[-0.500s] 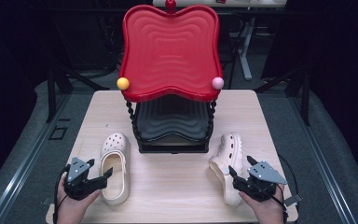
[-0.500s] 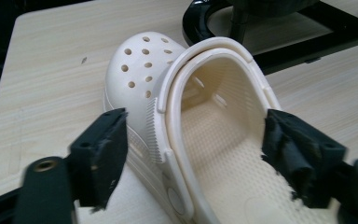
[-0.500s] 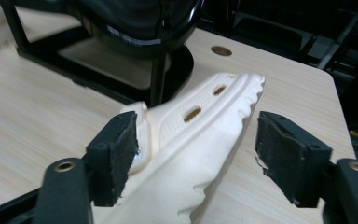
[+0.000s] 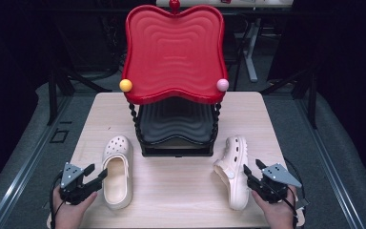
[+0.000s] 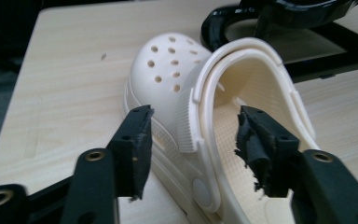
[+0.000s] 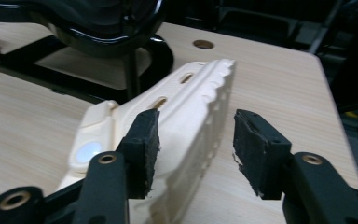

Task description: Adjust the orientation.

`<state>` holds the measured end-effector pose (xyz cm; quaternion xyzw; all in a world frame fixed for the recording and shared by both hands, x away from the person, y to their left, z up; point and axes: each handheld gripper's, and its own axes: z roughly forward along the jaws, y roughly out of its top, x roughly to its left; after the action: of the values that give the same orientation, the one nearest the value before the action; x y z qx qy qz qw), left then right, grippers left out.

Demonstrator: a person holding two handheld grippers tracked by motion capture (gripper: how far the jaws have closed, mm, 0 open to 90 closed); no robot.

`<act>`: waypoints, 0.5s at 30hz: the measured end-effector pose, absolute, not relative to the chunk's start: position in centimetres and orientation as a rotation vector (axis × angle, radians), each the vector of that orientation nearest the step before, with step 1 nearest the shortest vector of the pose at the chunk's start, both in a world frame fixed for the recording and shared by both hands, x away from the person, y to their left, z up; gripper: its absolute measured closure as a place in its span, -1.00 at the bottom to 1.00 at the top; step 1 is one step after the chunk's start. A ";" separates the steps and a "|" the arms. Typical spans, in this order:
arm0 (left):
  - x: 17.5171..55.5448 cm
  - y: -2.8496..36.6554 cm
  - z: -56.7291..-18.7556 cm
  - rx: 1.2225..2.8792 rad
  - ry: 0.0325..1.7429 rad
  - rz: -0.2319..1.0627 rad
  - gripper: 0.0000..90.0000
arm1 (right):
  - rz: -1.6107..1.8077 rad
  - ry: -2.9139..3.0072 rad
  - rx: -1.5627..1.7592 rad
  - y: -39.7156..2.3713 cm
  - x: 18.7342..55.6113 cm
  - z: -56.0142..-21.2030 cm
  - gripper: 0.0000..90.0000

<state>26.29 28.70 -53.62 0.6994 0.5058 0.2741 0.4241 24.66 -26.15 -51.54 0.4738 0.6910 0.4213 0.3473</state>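
Observation:
Two cream clogs lie on the wooden table [image 4: 181,205]. The left clog [image 4: 116,171] stands upright with its toe pointing away. My left gripper [image 4: 96,172] is open at its left side. In the left gripper view the left gripper [image 5: 193,130] straddles the left clog's [image 5: 168,74] side wall and strap, one pad outside and one inside the opening, neither pressing. The right clog [image 4: 233,171] lies on its side. My right gripper [image 4: 253,168] is open beside it; in the right gripper view the right gripper [image 6: 196,135] stands around the sole edge of the right clog [image 6: 200,93].
A two-tier rack stands mid-table behind the clogs, with a red wavy top tray [image 4: 174,52] and a black lower tray [image 4: 176,124]. A yellow ball [image 4: 126,85] and a pink ball [image 4: 222,84] cap its front corners. Its black base [image 5: 317,46] lies close behind each clog.

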 end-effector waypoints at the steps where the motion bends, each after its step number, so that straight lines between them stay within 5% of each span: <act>1: 26.4 28.6 -53.7 1.757 1.291 0.681 0.02 | 1.096 1.793 1.236 -26.2 24.6 -51.5 0.17; 15: 28.6 26.2 -53.2 1.808 1.340 0.764 0.30 | 1.118 1.791 1.265 -25.9 24.1 -51.3 0.28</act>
<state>28.62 26.21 -53.17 0.7057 0.5230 0.2982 0.3735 24.10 -25.94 -51.29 0.4844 0.6859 0.4283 0.3338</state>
